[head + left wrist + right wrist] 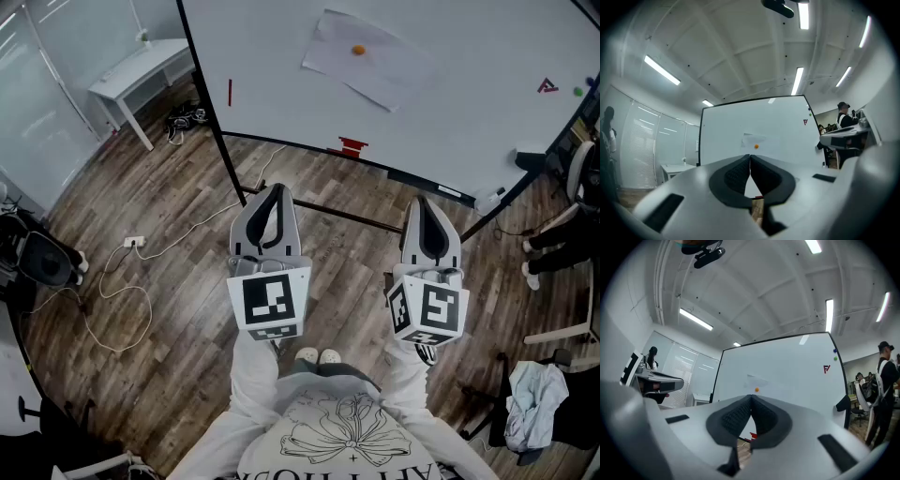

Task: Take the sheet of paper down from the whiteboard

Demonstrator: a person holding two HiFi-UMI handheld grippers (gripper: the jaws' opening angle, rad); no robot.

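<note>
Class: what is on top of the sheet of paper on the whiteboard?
A small orange magnet sits on the sheet of paper. The whiteboard surface behind it is covered, so any marks there cannot be seen.

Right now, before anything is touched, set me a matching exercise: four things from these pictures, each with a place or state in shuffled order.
1. small orange round magnet
2. white rectangular table
3. red block-shaped item
4. left gripper

A. shut, holding nothing
B. on the white sheet of paper
C. standing left of the whiteboard
D. at the whiteboard's lower edge

Pairs: 1-B, 2-C, 3-D, 4-A
</note>
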